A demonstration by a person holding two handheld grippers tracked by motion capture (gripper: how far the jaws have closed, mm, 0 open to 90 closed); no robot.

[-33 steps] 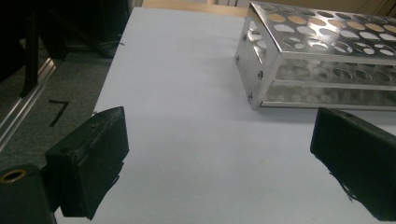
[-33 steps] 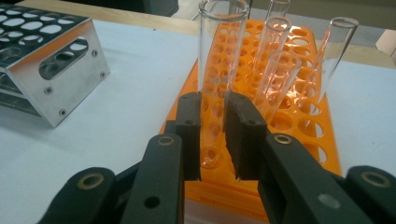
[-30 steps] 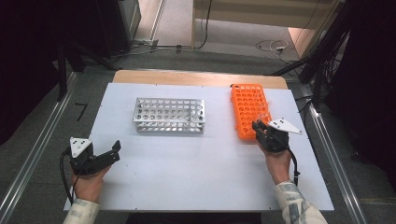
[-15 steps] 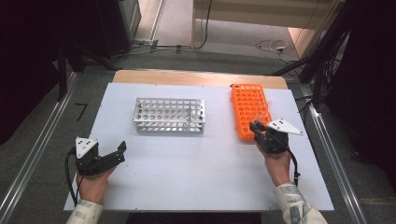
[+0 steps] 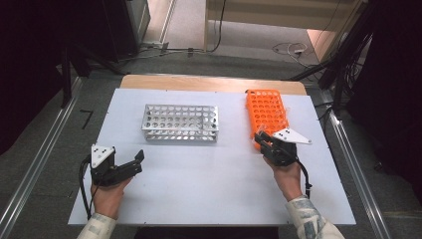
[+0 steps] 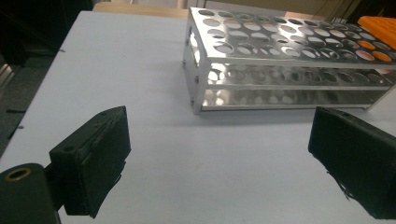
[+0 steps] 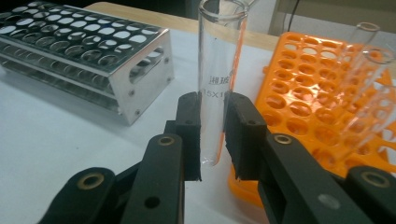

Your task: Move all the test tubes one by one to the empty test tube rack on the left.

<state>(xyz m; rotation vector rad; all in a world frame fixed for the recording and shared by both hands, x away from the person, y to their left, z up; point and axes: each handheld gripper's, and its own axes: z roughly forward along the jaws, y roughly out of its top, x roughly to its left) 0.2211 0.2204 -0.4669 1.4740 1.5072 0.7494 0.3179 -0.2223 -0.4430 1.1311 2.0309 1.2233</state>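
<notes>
The right hand-held gripper (image 7: 212,135) was clamped on a clear glass test tube (image 7: 219,70), its black pads pressing the tube's lower part from both sides while the tube stood upright above the counter (image 5: 209,179). Printed on the glass were some small characters, too small to make out, and below them "15X1", the rest hidden by a pad. The tube hung just at the near end of the orange rack (image 7: 322,88), where other clear tubes (image 7: 369,79) stood in holes. A metal rack (image 7: 93,51) lay to its left, well apart. The left hand-held gripper (image 6: 219,158) stood wide with nothing between its pads, low over the counter and pointing at the metal rack (image 6: 289,60)
</notes>
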